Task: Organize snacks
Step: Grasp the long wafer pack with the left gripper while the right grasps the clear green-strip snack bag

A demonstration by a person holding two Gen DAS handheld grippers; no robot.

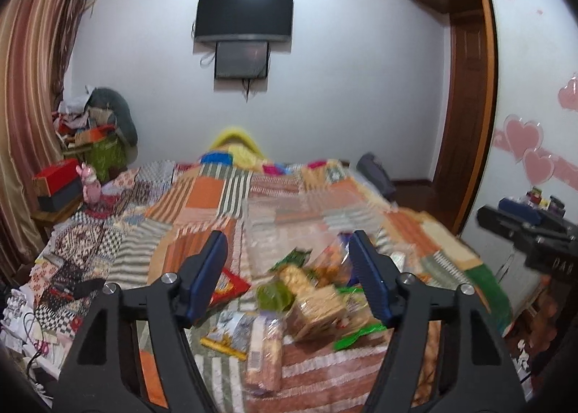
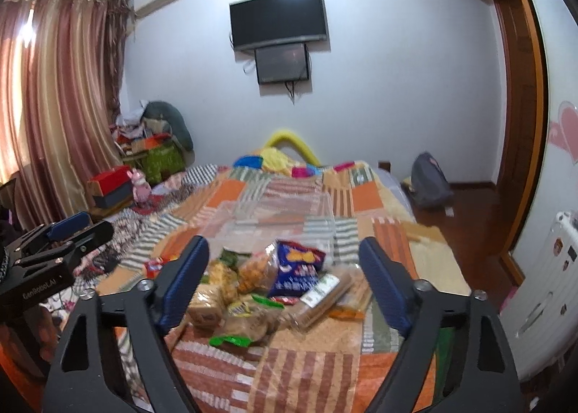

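Both claws hang above the near end of the bed, jaws spread wide and gripping nothing: the left claw and the right claw. Just beyond them a heap of snack packets lies on the patchwork quilt, a blue crisp bag on top toward the right and a red packet lying apart to the left. Directly behind the heap sits a clear plastic bin. On the far wall hangs a dark television.
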